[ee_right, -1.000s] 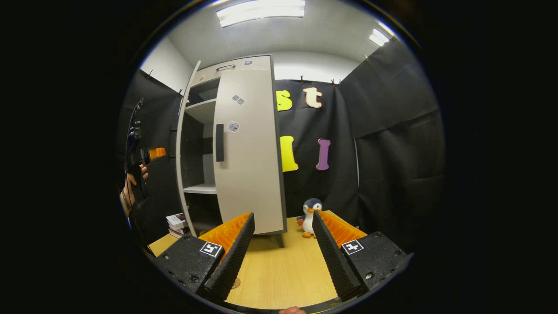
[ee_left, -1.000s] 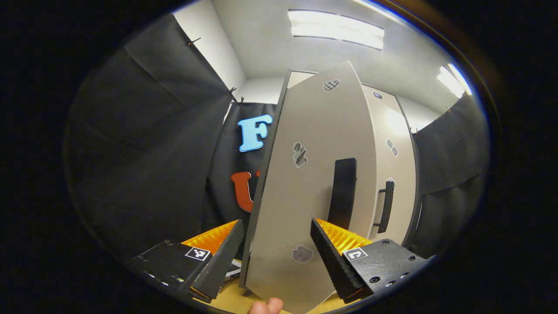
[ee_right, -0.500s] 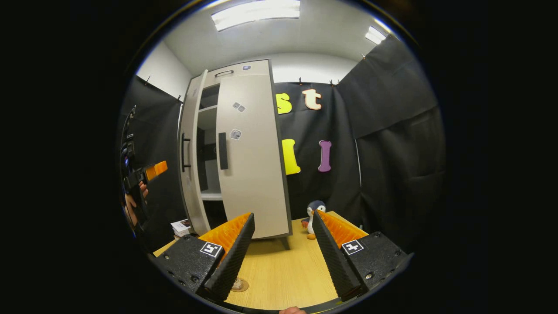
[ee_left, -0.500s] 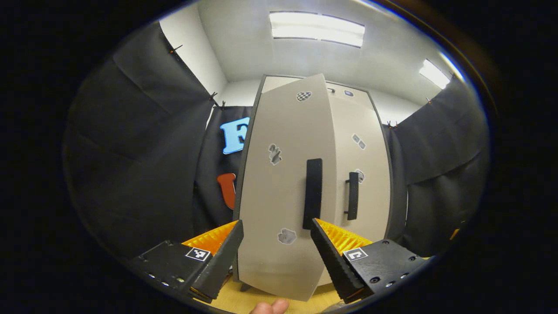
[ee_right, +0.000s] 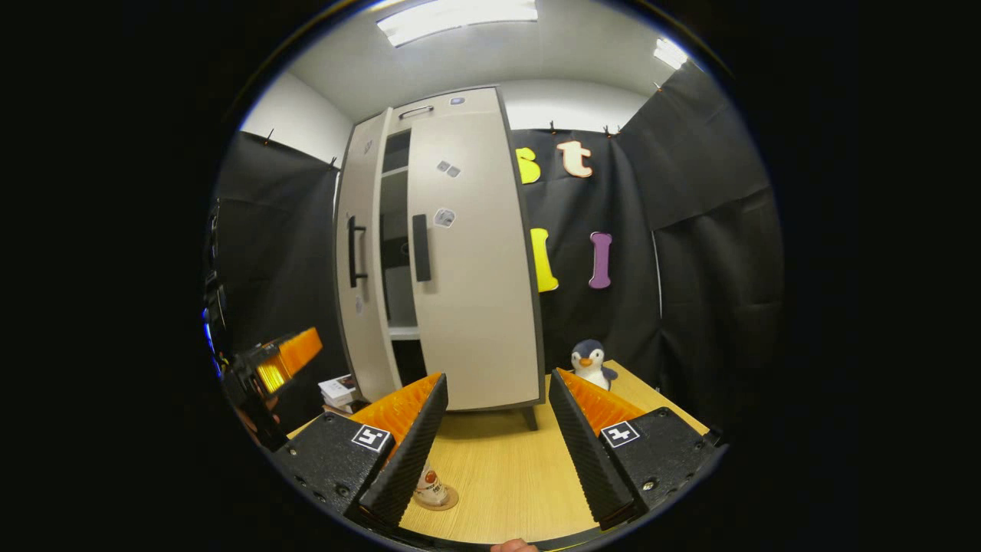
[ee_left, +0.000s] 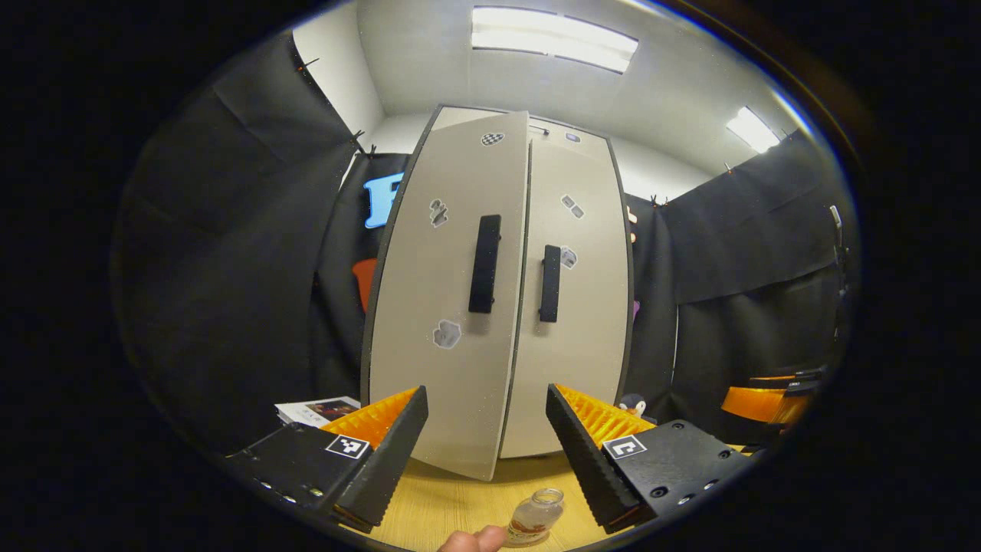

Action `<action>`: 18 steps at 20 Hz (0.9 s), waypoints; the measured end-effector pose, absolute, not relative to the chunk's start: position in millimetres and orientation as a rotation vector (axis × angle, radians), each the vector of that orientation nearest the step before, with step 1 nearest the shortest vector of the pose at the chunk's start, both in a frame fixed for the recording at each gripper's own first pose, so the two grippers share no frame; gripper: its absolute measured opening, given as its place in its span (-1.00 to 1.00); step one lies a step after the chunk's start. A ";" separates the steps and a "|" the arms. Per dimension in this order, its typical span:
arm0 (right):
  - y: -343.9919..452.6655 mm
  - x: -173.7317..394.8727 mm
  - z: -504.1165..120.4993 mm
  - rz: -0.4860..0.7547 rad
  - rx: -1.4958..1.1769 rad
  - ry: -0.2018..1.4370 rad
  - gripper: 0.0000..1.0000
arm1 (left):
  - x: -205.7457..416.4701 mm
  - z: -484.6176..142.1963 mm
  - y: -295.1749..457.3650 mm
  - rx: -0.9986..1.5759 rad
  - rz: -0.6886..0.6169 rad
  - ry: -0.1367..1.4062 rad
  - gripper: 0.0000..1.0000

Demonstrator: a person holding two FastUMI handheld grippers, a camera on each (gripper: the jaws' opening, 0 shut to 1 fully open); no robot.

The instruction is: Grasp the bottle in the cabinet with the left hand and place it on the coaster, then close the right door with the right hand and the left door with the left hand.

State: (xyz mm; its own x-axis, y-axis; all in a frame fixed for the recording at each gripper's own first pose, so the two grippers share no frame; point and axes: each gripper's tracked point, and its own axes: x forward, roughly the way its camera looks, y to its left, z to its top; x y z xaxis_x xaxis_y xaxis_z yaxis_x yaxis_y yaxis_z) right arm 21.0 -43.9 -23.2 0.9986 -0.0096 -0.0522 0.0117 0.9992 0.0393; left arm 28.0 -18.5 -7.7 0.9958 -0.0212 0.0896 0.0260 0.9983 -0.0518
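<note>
Grey cabinet [ee_right: 460, 253]: right door [ee_right: 471, 261] shut, left door [ee_right: 356, 253] ajar, final step pending. Tabletop [ee_right: 498, 468]: bottle [ee_right: 429, 484] on coaster [ee_right: 447, 500]. My left tongs [ee_left: 484, 437], right tongs [ee_right: 494, 429]: wide, empty. Next: I push left door flush.

No legible text — the bottle [ee_left: 534, 517] label is too small to read.

Cabinet [ee_left: 498, 307] ahead of the parted jaws
Left door [ee_left: 448, 307] slightly ajar; bottle [ee_left: 533, 517] stands on the surface between the jaws.
</note>
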 end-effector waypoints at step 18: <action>-7.4 27.0 -25.9 0.070 0.021 0.070 0.64 | 8.9 -27.1 -2.4 -0.045 0.055 -0.053 0.89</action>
